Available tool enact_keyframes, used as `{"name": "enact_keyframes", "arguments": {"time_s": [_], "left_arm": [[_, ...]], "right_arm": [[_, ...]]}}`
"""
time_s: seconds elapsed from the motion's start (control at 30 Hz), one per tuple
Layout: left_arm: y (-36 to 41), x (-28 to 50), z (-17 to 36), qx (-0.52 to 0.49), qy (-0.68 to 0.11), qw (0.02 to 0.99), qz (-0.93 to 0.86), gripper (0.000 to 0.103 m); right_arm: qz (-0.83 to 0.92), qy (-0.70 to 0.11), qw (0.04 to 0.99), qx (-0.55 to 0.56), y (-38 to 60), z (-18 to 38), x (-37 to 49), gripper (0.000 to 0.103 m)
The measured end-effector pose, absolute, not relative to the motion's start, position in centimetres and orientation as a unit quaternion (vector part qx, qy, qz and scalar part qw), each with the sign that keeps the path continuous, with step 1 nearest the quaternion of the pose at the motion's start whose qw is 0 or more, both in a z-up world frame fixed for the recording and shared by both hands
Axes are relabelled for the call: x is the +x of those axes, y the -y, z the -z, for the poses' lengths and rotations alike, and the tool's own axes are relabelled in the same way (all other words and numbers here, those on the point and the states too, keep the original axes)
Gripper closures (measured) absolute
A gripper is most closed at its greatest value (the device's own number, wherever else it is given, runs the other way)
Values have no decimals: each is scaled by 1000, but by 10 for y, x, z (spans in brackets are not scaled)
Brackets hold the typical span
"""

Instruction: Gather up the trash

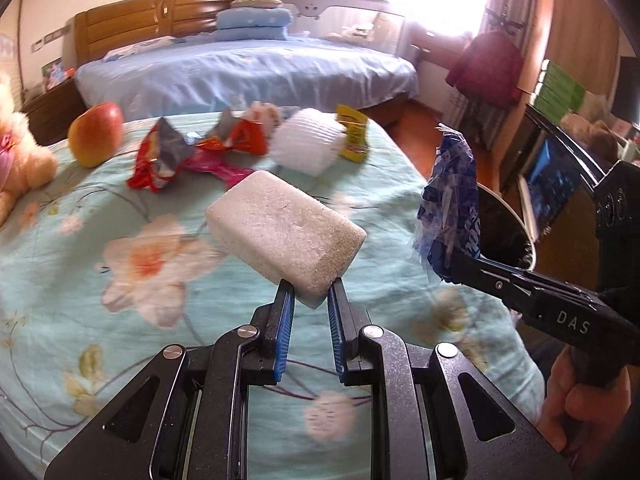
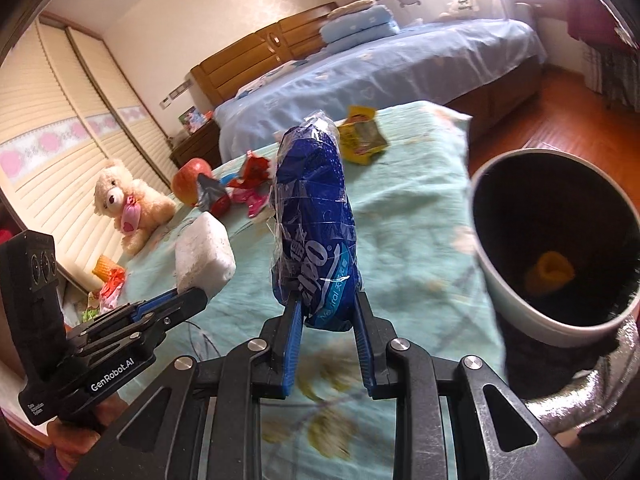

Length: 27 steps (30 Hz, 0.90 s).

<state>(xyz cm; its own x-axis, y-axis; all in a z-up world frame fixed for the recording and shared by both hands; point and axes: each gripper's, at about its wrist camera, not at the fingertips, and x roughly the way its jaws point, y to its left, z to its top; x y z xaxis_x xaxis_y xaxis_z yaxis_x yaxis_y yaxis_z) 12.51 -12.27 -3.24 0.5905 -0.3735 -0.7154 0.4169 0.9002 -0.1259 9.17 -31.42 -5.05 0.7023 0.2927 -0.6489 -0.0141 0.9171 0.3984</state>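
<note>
- The left gripper [image 1: 310, 294] has its blue-padded fingers [image 1: 283, 332] pinching a corner of a white foam block [image 1: 280, 232], which hangs in the air above the floral teal cloth [image 1: 120, 280] of the table.
- The right gripper [image 2: 326, 308] pinches the lower end of a crumpled blue plastic wrapper [image 2: 314, 216]; white lettering on it reads roughly "Opal" and "Neutral", and smaller characters are too creased to read.
- The white bin [image 2: 516, 292] with a dark inside stands just right of the blue plastic wrapper, off the edge of the cloth; something orange lies at its bottom.
- Beyond the foam block, on the cloth, lie a red snack bag [image 1: 160, 156], a pink wrapper [image 1: 224, 168], a white foam net [image 1: 308, 142] and a yellow packet [image 1: 352, 132], with an apple [image 1: 96, 134] and a teddy bear [image 2: 124, 204] further left.
- The right gripper's body reads "DAS"; the left's reads "GenRobot.AI".
</note>
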Motion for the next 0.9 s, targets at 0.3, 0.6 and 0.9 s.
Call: {"name": "enact_keyframes", "arguments": {"time_s": [0.3,0.6,0.9], "left_arm": [[163,112,31,50,-392,882,258,87],[196,108,30,69,-391,873,284,87],[226,109,29,86,-390,865,305,87]], "right_arm": [[-47,-370,906,199,349,52,70,78],[-20,-365,907,209,376,51,59,78],[6,-360,907,217,399,50,54,78]]}}
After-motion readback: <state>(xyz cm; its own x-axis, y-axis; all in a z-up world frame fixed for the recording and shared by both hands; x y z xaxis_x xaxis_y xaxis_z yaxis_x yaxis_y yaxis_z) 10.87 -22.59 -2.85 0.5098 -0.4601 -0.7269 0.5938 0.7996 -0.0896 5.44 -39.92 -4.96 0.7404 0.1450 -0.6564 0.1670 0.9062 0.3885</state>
